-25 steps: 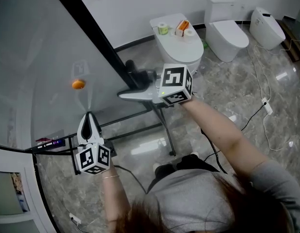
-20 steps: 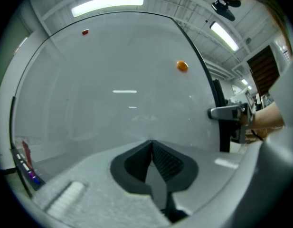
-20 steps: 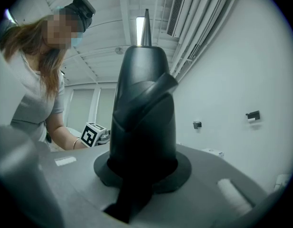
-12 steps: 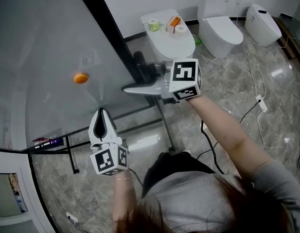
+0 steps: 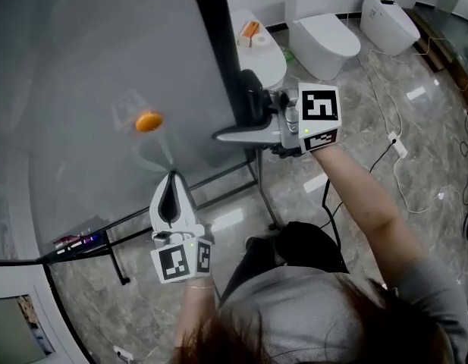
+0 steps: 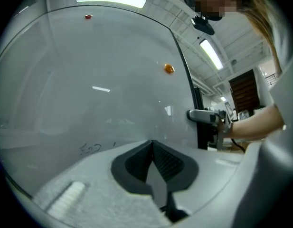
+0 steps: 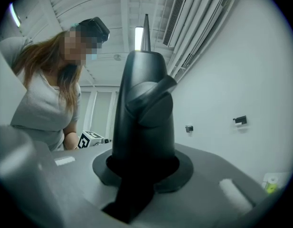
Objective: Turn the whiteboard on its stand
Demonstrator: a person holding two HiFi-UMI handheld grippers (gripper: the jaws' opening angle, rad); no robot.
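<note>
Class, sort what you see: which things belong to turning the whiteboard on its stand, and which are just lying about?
For the job: whiteboard; its stand; right tool, clamped on the black side fitting, jaws just eased wider; left tool, shut, pointing at the board.
Just lying about: orange magnet; toilets; tissue roll; power strip.

Whiteboard walls off the whole left, near to far; I get no way through there. Its black edge runs down the middle. Stand leg blocks low centre. Toilets crowd the far right, and a cable with plug block lies further right. Bare floor between leg and cable is passable.
</note>
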